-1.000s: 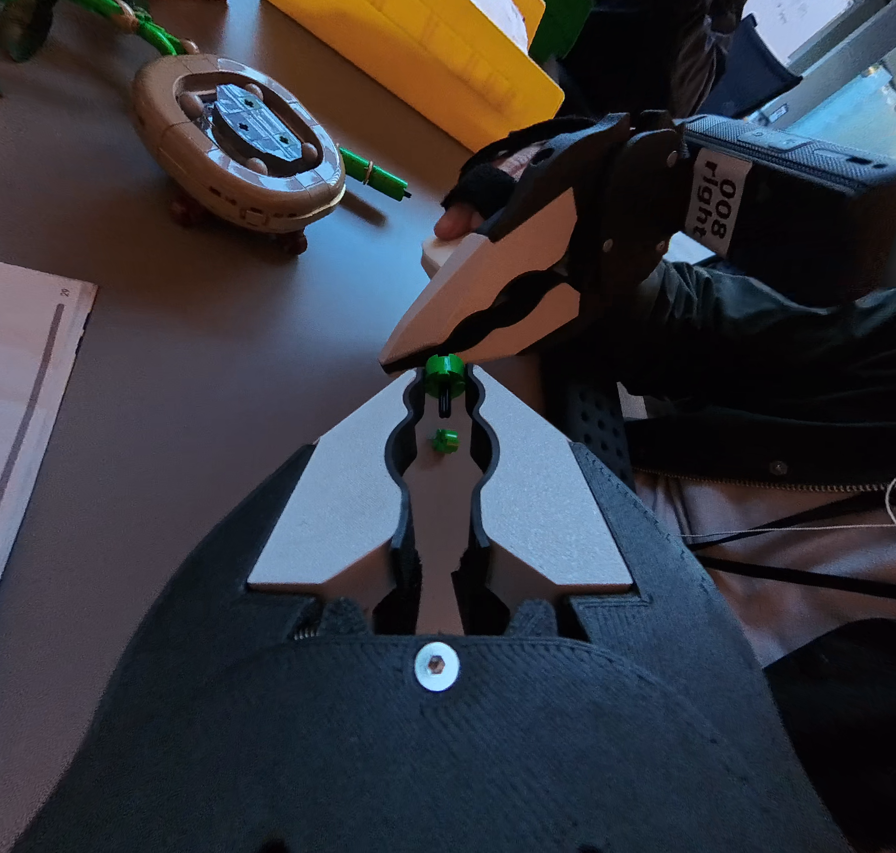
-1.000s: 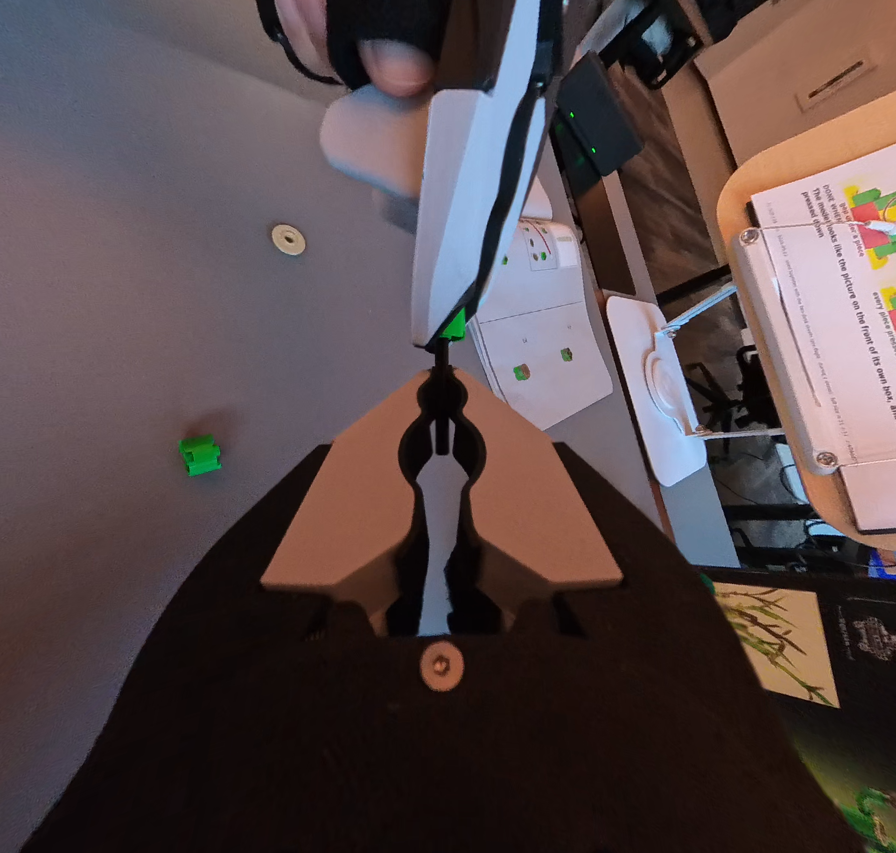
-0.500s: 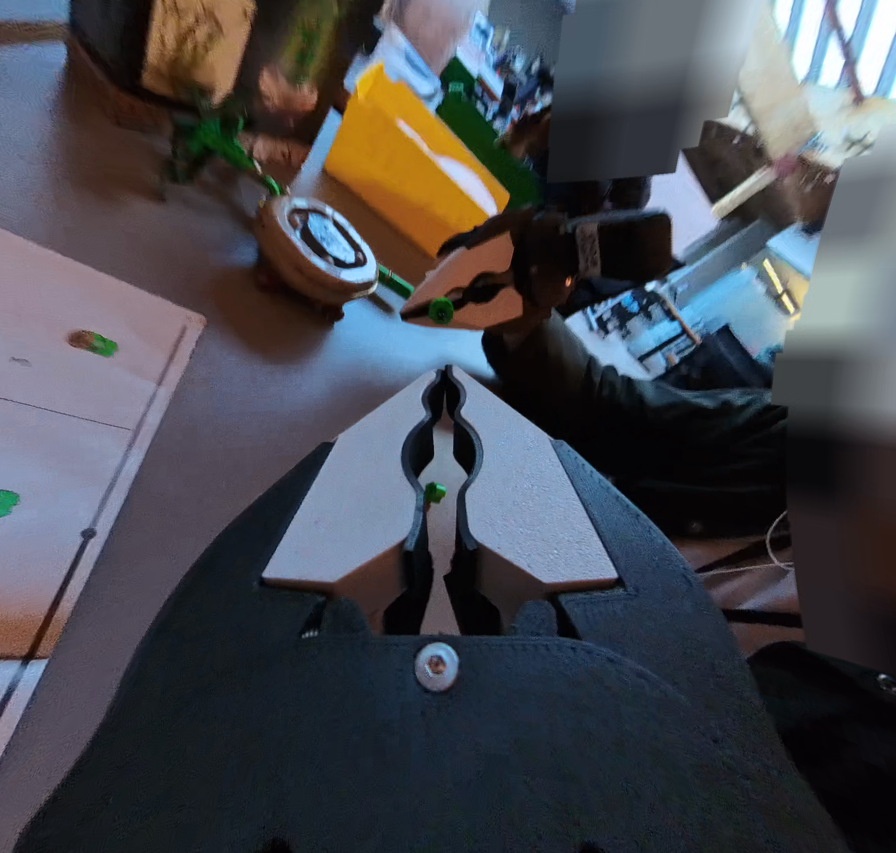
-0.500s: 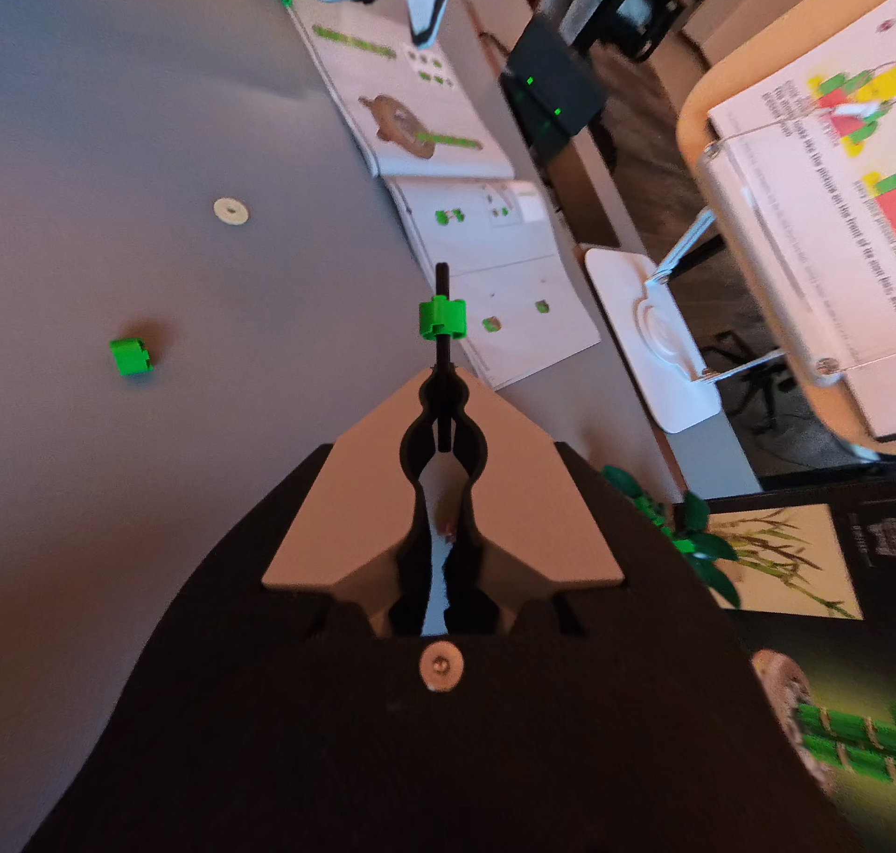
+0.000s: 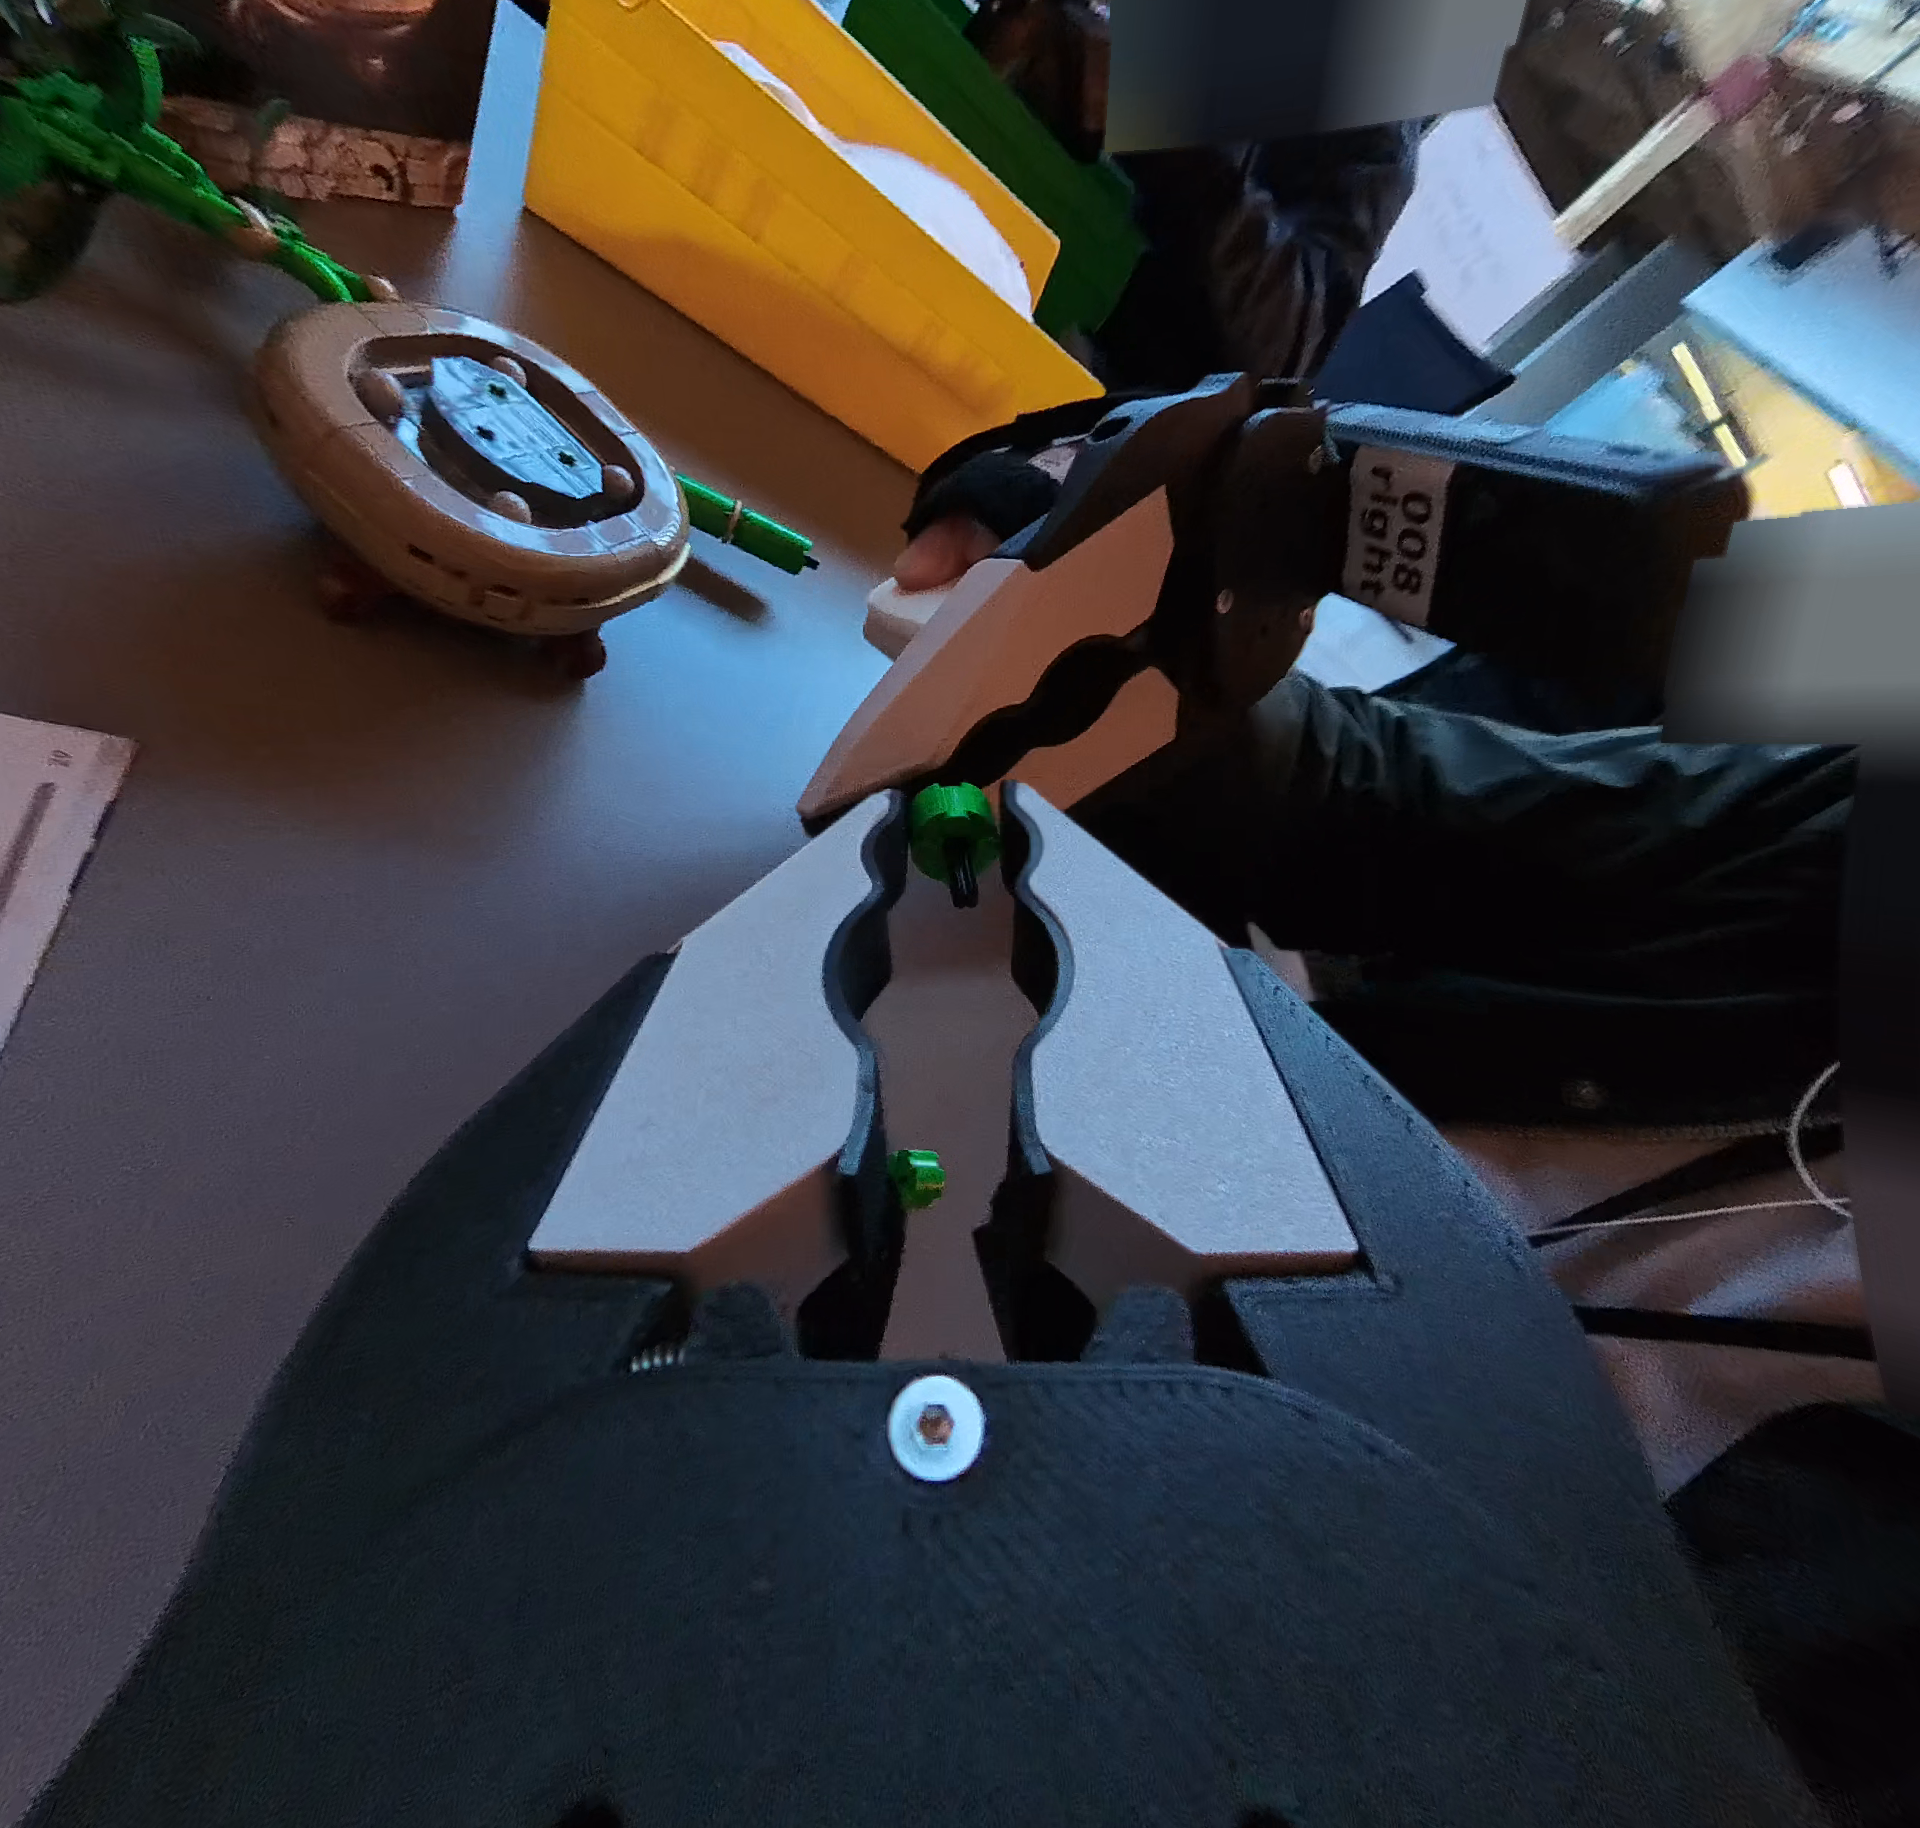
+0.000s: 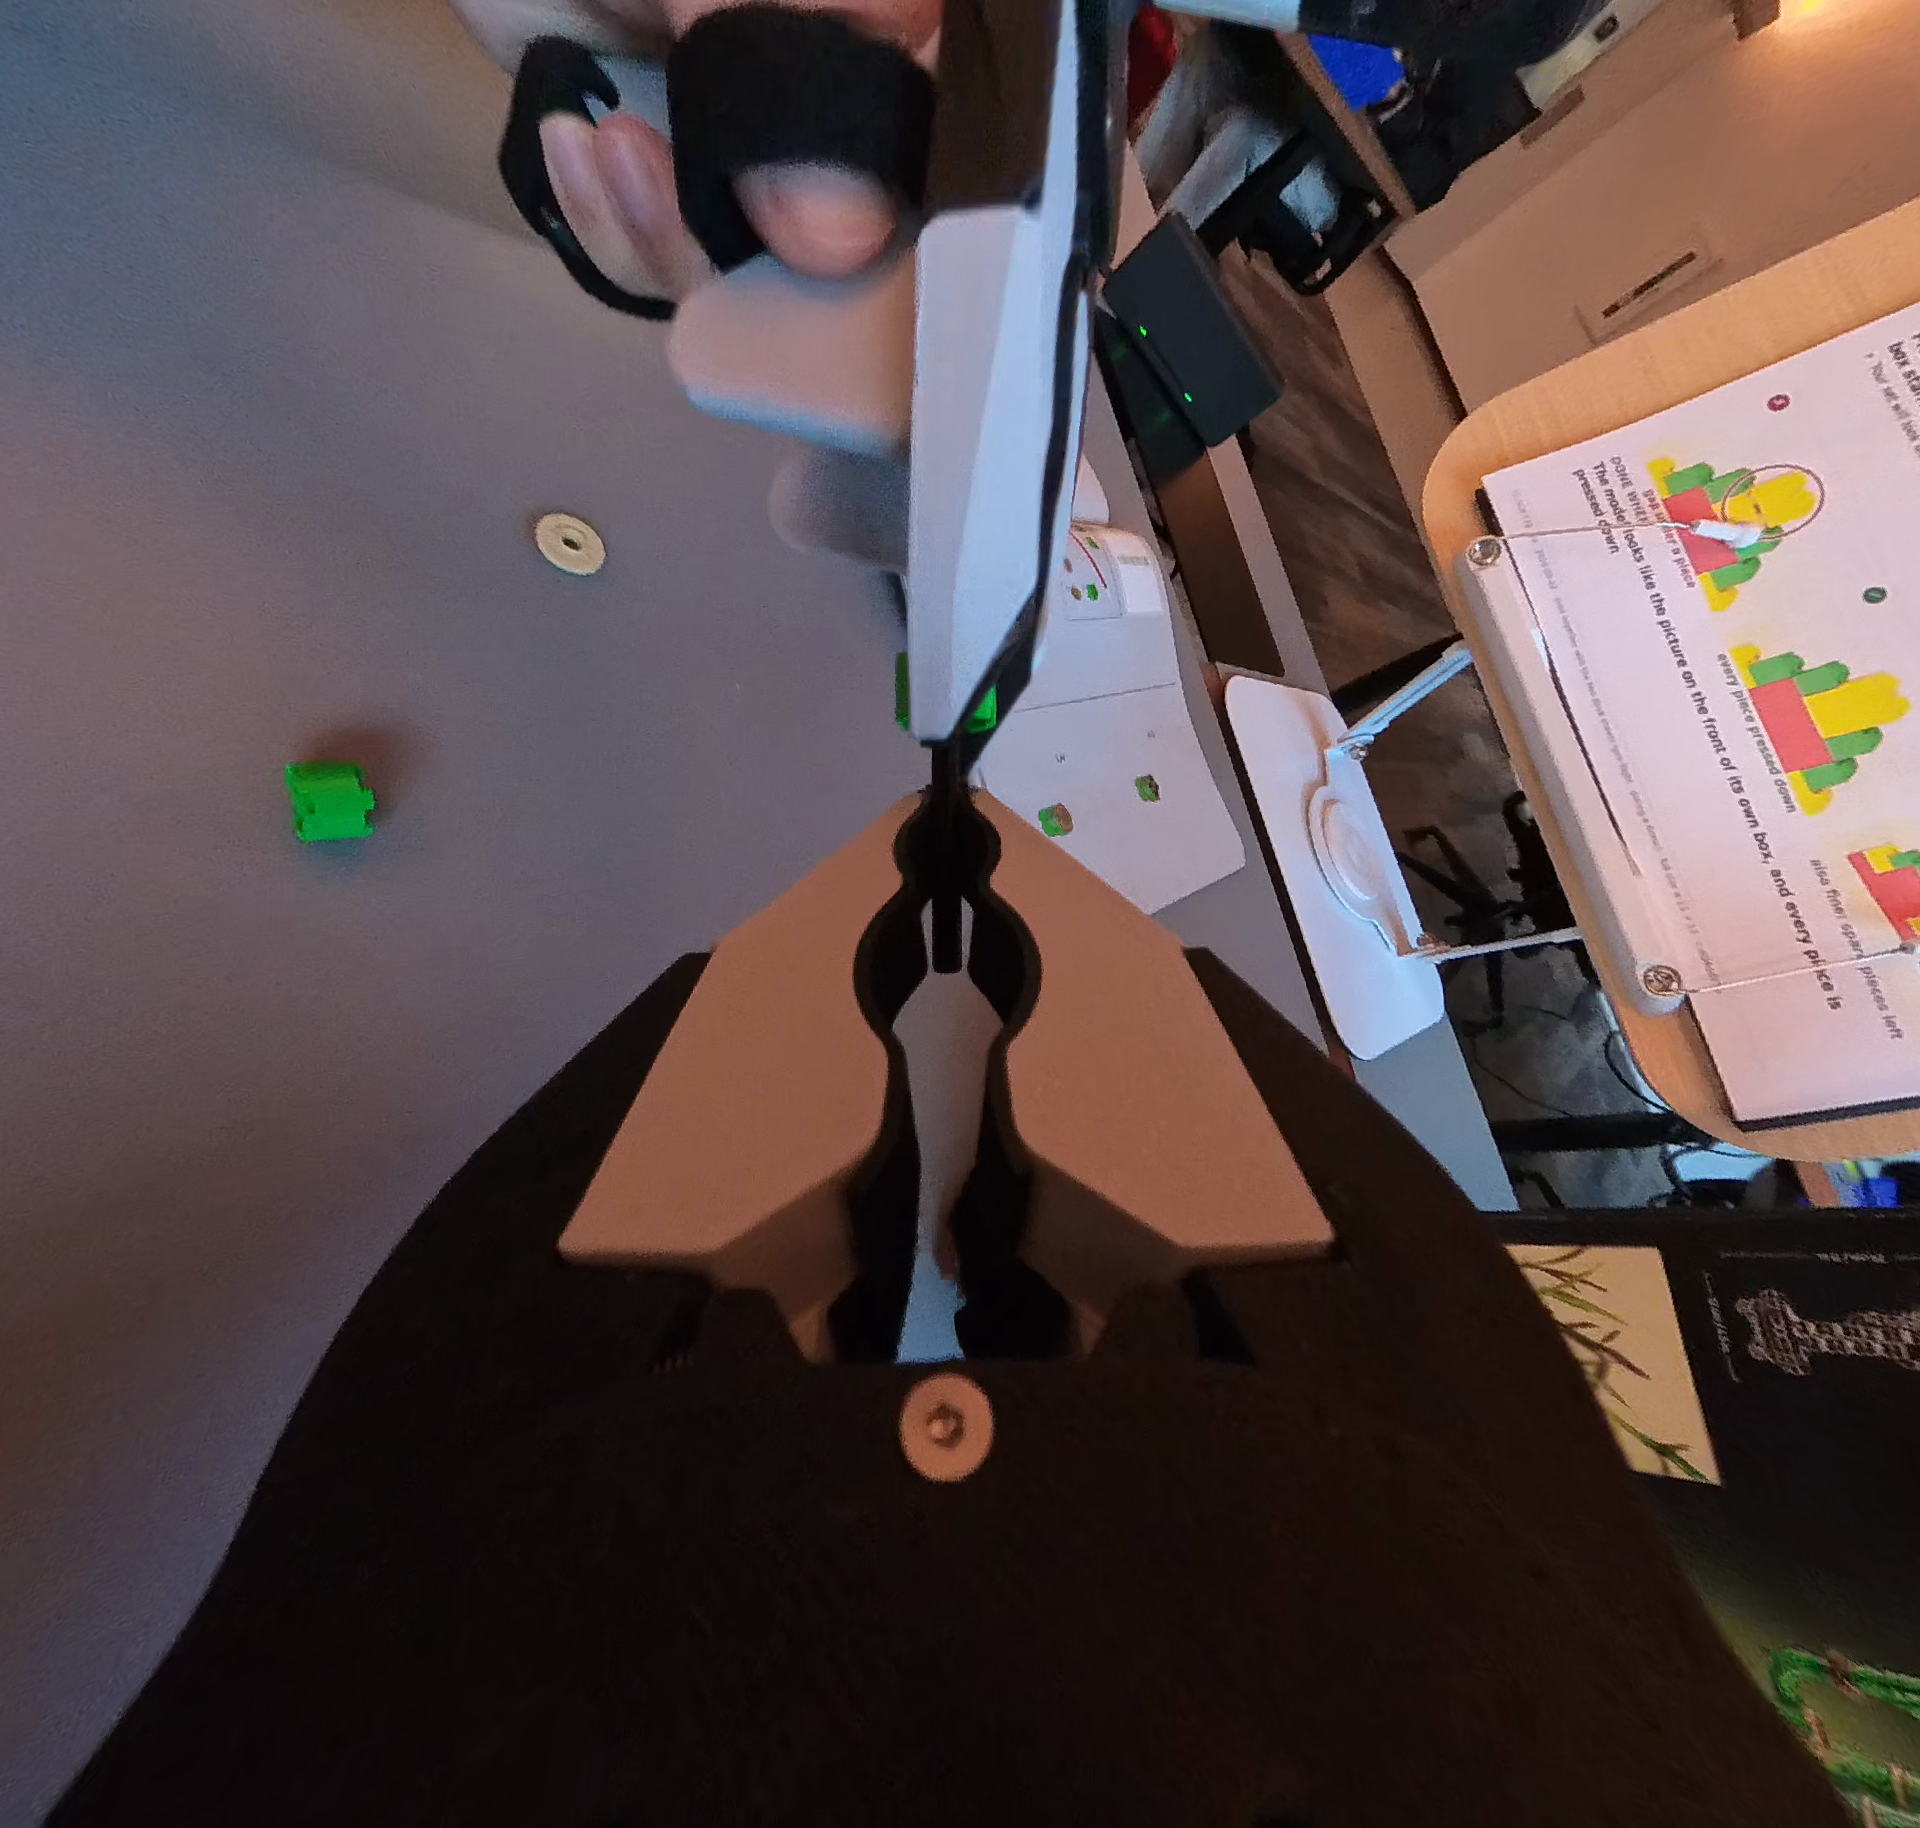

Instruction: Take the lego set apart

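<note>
The right gripper (image 6: 948,822) is clenching a thin black axle (image 6: 945,931), pointing its round green bushing (image 5: 951,828) between the spread left gripper's (image 5: 951,822) fingertips.

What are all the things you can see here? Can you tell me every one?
green round piece: one, green, on the axle, between the left gripper's fingers
axle: one, black, pinched in the right gripper
loose piece: one, green, lying on the table
oval base: one, tan with a dark middle, on the table
stalk: one, green, poking out beside the oval base
bin: one, yellow, behind the oval base
booklet: one, white, open near the table edge
table: one, brown, under everything
left gripper: one, black and grey, open
right gripper: one, black and grey, shut on the axle
</note>
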The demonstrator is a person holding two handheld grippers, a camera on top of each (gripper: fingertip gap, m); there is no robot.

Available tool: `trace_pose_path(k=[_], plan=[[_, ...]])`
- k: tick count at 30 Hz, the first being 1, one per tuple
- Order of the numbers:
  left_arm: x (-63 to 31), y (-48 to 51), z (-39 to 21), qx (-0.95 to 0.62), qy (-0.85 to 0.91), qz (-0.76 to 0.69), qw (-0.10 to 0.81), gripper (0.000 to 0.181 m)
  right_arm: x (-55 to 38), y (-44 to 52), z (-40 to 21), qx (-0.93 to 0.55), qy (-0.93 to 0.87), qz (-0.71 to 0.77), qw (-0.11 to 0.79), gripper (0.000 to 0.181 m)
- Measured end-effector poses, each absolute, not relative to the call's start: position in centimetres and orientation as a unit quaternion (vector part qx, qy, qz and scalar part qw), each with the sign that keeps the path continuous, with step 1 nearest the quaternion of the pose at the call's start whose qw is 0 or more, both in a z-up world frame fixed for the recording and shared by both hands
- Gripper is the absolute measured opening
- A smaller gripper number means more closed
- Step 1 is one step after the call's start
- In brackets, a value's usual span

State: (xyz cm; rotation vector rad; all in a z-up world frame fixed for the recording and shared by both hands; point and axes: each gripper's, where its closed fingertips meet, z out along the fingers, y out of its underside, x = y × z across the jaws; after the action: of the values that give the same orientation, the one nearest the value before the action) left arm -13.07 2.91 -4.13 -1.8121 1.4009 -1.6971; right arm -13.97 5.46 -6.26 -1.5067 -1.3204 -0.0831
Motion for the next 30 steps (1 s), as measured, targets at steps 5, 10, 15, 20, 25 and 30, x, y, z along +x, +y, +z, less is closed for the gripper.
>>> trace_pose_path(k=[5,10,15,20,25,30], plan=[[-13.1,2.8,-4.2,-0.630,0.487,-0.588,0.141,0.016,-13.9,5.5,-6.2,-0.635,-0.554,-0.038,0.538,0.000],[-13.0,2.5,-4.7,-0.631,0.505,-0.572,0.141,0.014,-13.6,5.8,-5.8,-0.638,-0.542,-0.037,0.546,0.000],[-12.8,2.4,-4.0,-0.614,0.518,-0.567,0.180,0.021,-13.4,5.8,-5.2,-0.624,-0.541,-0.063,0.560,0.000],[-12.7,2.4,-3.0,-0.584,0.527,-0.577,0.218,0.025,-13.0,6.1,-4.1,-0.602,-0.535,-0.110,0.583,0.000],[-12.7,3.6,-2.1,-0.539,0.583,-0.457,0.401,0.037,-12.7,6.0,-2.0,-0.565,-0.521,-0.165,0.619,0.000],[-12.4,2.9,-0.9,-0.489,0.597,-0.385,0.506,0.032,-13.4,5.6,-1.8,-0.543,-0.531,-0.183,0.624,0.000]])
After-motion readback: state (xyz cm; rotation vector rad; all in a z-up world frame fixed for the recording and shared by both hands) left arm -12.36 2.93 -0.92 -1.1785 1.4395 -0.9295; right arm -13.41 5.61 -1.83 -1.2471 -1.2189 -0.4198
